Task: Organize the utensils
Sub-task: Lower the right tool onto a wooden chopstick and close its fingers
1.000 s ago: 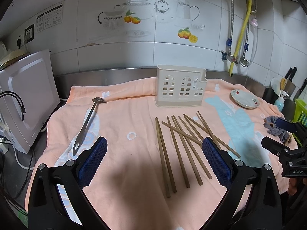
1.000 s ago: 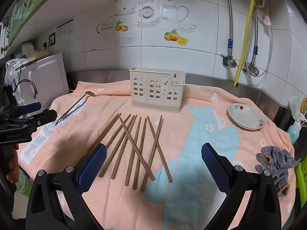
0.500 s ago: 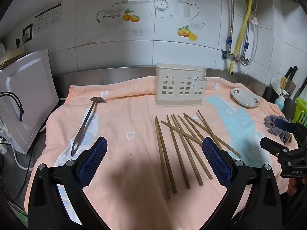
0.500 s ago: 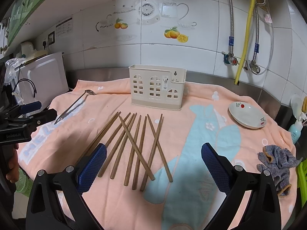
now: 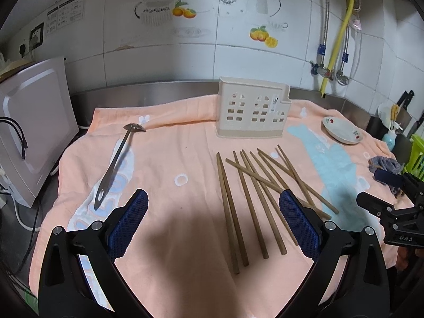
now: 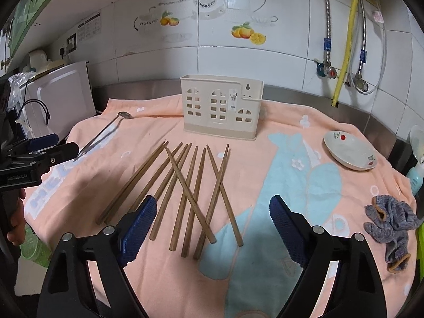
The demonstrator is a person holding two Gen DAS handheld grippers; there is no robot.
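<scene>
While chopsticks lie unmoved, right tool narrowing, nothing between.

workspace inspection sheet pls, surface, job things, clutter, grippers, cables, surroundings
surface: peach towel spread over the steel counter.
job's things: wooden chopsticks loose, some crossing; metal ladle lying flat; cream utensil holder upright behind them.
clutter: small dish, grey rag.
grippers: left gripper open, empty; right gripper open, has just been closing, nothing between the fingers.
cables: black cable by the white appliance.
surroundings: tiled wall, yellow hose.
</scene>
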